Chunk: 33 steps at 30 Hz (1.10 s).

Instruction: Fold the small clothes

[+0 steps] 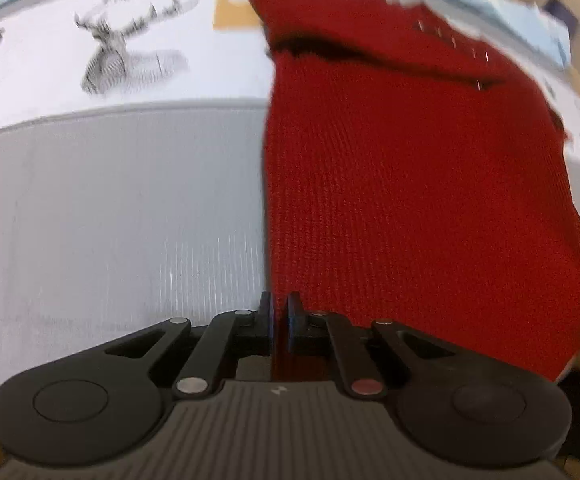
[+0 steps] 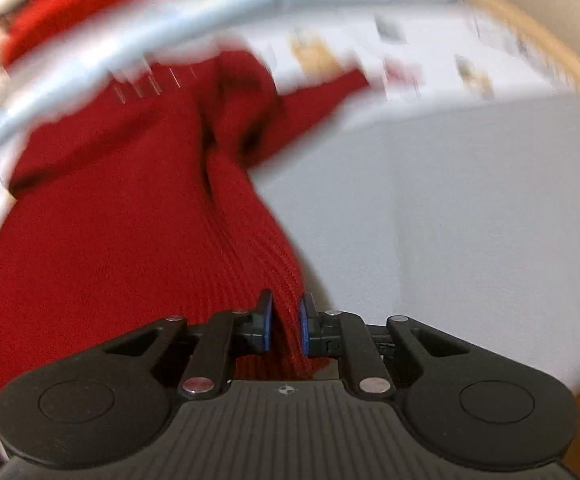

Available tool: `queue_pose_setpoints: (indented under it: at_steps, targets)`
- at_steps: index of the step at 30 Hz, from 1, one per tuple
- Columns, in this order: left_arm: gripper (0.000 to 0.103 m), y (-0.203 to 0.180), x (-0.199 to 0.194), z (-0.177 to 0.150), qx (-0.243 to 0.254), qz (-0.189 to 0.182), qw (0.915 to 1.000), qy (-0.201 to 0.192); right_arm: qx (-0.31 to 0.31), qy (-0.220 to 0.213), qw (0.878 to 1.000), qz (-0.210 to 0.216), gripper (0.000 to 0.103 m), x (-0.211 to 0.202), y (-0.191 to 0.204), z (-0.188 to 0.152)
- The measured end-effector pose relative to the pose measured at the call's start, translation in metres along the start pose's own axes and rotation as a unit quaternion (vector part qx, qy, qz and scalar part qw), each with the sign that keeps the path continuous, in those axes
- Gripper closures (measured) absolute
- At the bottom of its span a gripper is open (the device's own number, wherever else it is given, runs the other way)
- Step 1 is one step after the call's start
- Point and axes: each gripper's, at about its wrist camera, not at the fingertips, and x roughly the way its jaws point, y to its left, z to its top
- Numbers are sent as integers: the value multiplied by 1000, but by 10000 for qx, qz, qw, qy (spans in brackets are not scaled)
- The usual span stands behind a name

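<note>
Right hand-held gripper (image 2: pixel 286 320): black linkage body, blue pads (image 2: pixel 267 322), jaws nearly closed and clamped on a ribbed edge of the garment. Red knit sweater (image 2: pixel 110 216): spread up and left from the grip, one sleeve (image 2: pixel 322 92) reaching right, a deep fold running up its middle, short pale marks near the upper part. Counter (image 2: pixel 470 208): plain grey-white surface, right of the sweater. Printed white sheet (image 2: pixel 450 52) beyond, its small pictures blurred. Pale blue band (image 2: pixel 194 20) arching across the top. Wooden edge (image 2: pixel 562 56) at far right
</note>
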Motion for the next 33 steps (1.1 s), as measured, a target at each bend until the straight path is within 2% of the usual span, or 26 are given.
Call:
queue_pose_setpoints:
  at_steps: [2,4,6,7,8,11,15,16,17,20,22,24,25,27,28,30,31,33]
  targets:
    - [95,-4,1,-4,159,64,9998,80,63,68,9999,-54,85,9,0,-6]
    - [94,-5,0,-5,161,164,9997,49,-157,-220,9996,-105,80,5,8,-8]
    - [85,-3,1,-4,96,103,9999,53,-413,-470,9979,-137,72,2,14,-9]
    - [77,-2,3,-4,85,79,9999,66,-474,-534,9973,-158,61,2,16,-9]
    - [74,-3,6,-2,102,94,9999,65,-513,-572,9969,-174,57,3,18,-9]
    - [74,-3,16,1,120,158,9998,92,-546,-512,9967,-299,57,12,19,-7]
    - [74,-2,28,-3,23,126,9998,171,-434,-164,9981,-409,57,34,13,-7]
    - [78,-3,31,-3,76,136,9997,184,-459,-79,9981,-393,61,38,15,-7]
    - [93,-4,33,-3,143,127,9996,183,-510,-63,9980,-369,70,41,16,-8]
    - [98,-12,27,-9,623,197,9978,107,-569,-96,9981,-229,82,39,18,-9]
    - [98,-15,20,-16,1007,408,9940,103,-496,-46,9987,-53,87,34,17,-9]
    - [103,-12,20,-20,1092,637,9917,236,-522,100,9986,41,87,34,16,-8]
    - [103,-11,24,-24,1160,936,9880,411,-598,224,9979,75,87,36,15,-9]
    - [103,-13,33,-32,1677,1808,9673,601,-743,371,9965,121,85,37,15,-12]
    - [103,-14,33,-32,1722,1902,9646,602,-748,323,9966,72,82,34,14,-12]
    - [101,-14,18,-21,1294,1253,9834,217,-551,117,9984,37,76,27,8,-10]
    - [100,-16,6,-13,1063,831,9908,-116,-426,-43,9991,53,72,22,5,-10]
    - [91,-26,-8,-2,939,401,9929,-609,-267,-375,9989,121,71,14,1,-7]
